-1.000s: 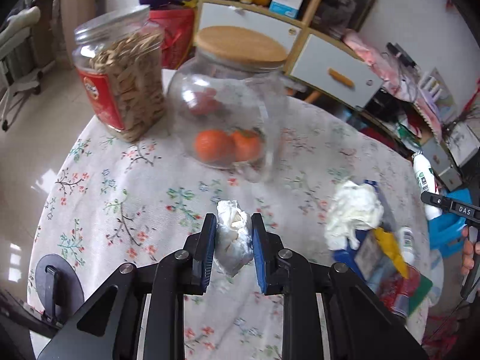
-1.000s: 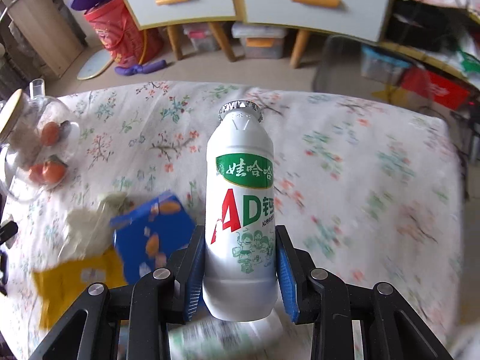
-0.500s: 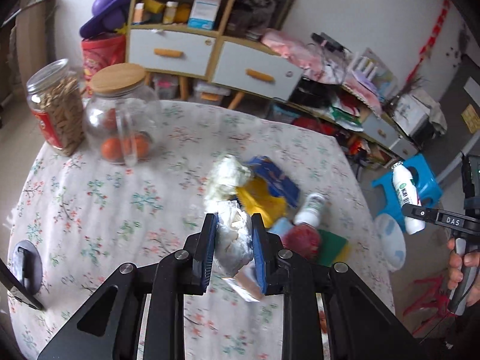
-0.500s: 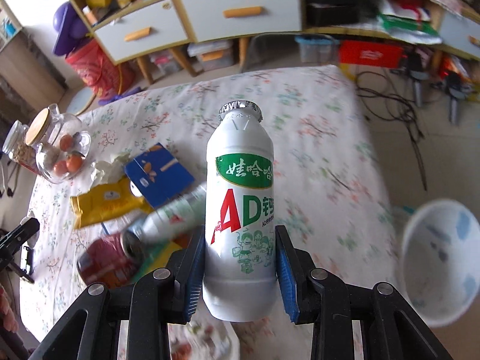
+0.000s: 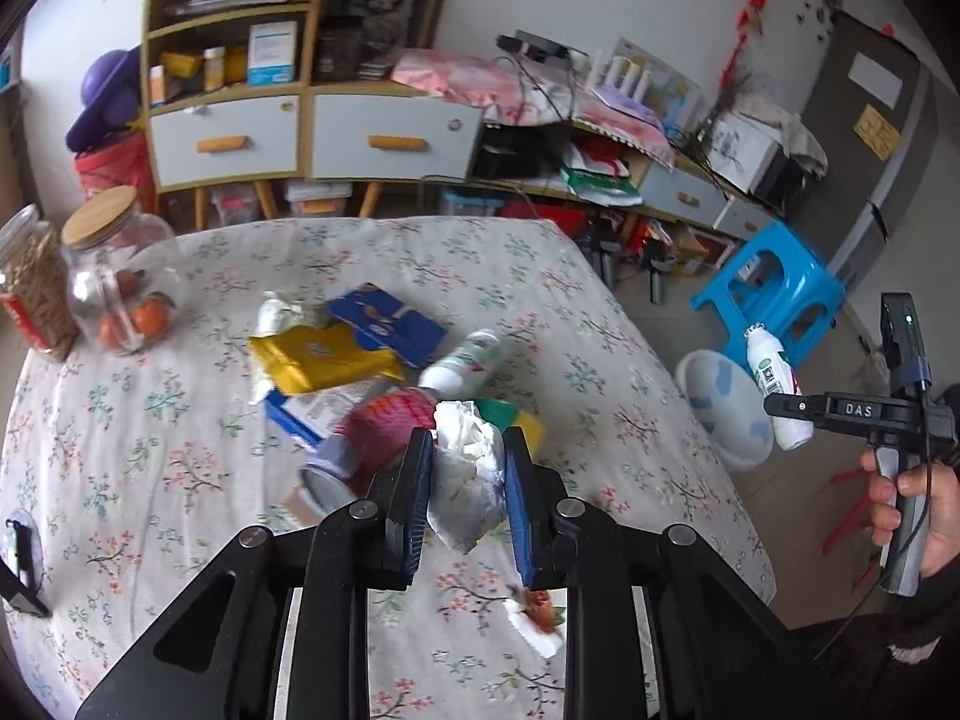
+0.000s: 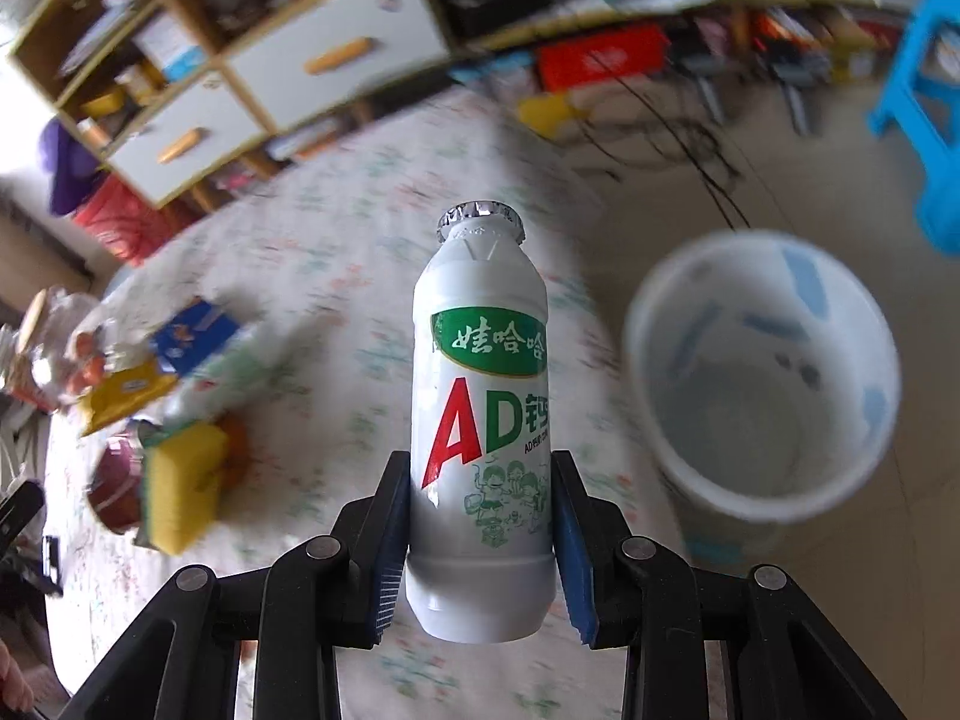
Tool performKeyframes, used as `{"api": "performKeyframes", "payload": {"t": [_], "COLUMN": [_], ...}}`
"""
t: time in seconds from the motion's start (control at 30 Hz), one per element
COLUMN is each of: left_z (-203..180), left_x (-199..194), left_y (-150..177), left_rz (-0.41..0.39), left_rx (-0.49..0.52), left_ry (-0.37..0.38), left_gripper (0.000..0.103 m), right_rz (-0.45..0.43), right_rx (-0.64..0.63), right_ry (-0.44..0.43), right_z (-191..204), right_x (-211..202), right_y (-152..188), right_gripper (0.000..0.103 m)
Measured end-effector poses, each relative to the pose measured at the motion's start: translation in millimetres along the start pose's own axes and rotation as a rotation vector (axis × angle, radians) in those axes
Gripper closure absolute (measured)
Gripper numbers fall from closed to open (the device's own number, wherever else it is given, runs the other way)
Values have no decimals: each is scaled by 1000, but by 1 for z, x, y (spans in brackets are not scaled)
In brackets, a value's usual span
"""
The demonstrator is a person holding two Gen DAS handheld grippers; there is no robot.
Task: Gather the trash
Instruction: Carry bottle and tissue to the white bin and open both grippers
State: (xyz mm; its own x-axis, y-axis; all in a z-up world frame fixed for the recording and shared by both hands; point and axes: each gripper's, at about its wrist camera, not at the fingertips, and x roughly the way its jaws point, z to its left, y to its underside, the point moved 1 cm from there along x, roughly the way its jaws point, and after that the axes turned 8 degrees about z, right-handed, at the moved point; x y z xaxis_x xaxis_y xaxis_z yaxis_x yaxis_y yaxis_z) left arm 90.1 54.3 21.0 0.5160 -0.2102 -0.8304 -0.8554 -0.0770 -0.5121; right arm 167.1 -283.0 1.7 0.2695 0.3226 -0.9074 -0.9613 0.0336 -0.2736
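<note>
bin (image 6: 762,372) is my landmark: white, blue-patched, standing on the floor just off the table (image 5: 150,420) edge, mouth up and nothing visible inside. my right gripper (image 6: 480,534) is clenched on the white drink bottle (image 6: 483,420), pads on both sides of its lower body, long axis running straight out along the fingers with the foil cap leading. from those fingers the bin lies ahead and off to the right, so this is the hand nearer to it; i judge a short swing over the mouth comes before letting go. my left gripper (image 5: 468,498) is clamped on a crumpled white tissue (image 5: 468,480), over the table and well apart from the bin, farther off than the right. left on the table, away from the bin: yellow packet (image 5: 318,357), blue packet (image 5: 384,321), red can (image 5: 372,450).
</note>
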Motion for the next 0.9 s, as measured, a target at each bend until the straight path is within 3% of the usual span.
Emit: {"api": "performKeyframes", "payload": {"t": [0.17, 0.37, 0.67, 0.73, 0.9], "left_z": [-44, -106, -198, -218, -257], "left_x": [27, 68, 141, 156, 188], "left_y": [-8, -20, -38, -42, -47], "left_rz": [33, 85, 166, 174, 183], "left_rx": [55, 138, 251, 286, 366], "left_ry": [38, 91, 167, 182, 208], "left_gripper": [79, 78, 78, 78, 78], "right_rz": [-15, 28, 13, 14, 7], "right_rx": [48, 185, 241, 247, 272], "right_ry": [85, 47, 11, 8, 45], "right_z": [-51, -119, -160, -166, -181], "right_x": [-4, 7, 12, 13, -1], "right_y": [-2, -4, -7, -8, -3], "right_gripper": [64, 64, 63, 50, 46]}}
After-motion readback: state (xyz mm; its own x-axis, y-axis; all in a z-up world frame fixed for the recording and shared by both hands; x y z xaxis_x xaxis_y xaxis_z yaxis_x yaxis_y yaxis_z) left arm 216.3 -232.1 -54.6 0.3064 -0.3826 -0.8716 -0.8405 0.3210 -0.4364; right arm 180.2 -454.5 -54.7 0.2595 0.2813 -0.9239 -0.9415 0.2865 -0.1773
